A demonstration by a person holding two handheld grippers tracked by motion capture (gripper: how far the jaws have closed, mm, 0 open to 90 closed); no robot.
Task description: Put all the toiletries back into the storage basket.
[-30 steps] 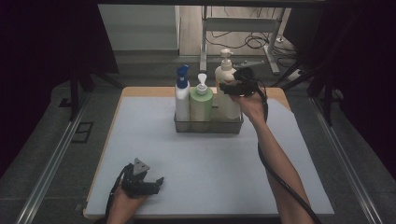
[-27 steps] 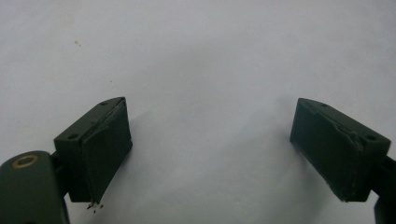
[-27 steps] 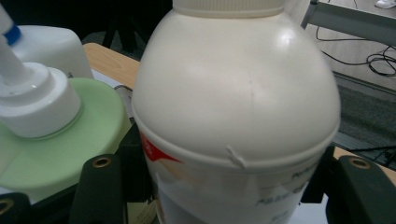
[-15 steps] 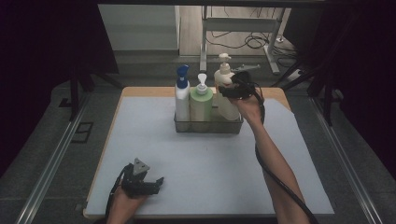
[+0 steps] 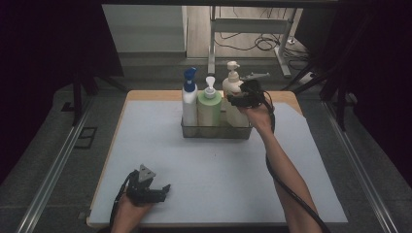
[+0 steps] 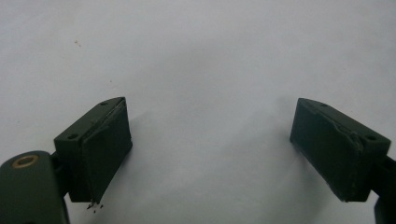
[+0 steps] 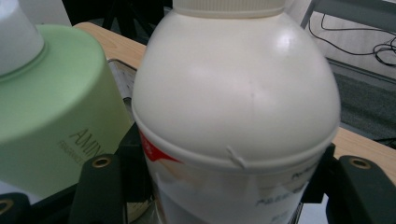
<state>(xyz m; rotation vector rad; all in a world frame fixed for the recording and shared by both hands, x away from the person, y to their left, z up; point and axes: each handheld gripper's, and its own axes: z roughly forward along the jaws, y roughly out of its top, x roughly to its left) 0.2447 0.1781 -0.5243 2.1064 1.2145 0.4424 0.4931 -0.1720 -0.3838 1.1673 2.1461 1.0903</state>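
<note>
A cream pump bottle [image 5: 232, 85] [image 7: 238, 102] stands at the right end of a clear basket [image 5: 216, 132] at the back of the table. My right gripper [image 5: 235, 101] [image 7: 229, 186] is shut on the bottle's body below its shoulder, one jaw on each side. A green pump bottle [image 5: 209, 109] [image 7: 51, 107] stands in the middle of the basket, and a white bottle with a blue cap [image 5: 189, 102] at its left end. My left gripper [image 5: 164, 189] [image 6: 210, 149] rests open on the mat near the front left, with nothing between its jaws.
A pale grey mat [image 5: 218, 170] covers most of the wooden table [image 5: 145, 94]. Metal rails run along both sides of the table. Behind the table, cables lie on the floor beside a metal frame [image 5: 252, 29].
The right gripper has lowered the cream bottle down into the right end of the basket. The left gripper has stayed still.
</note>
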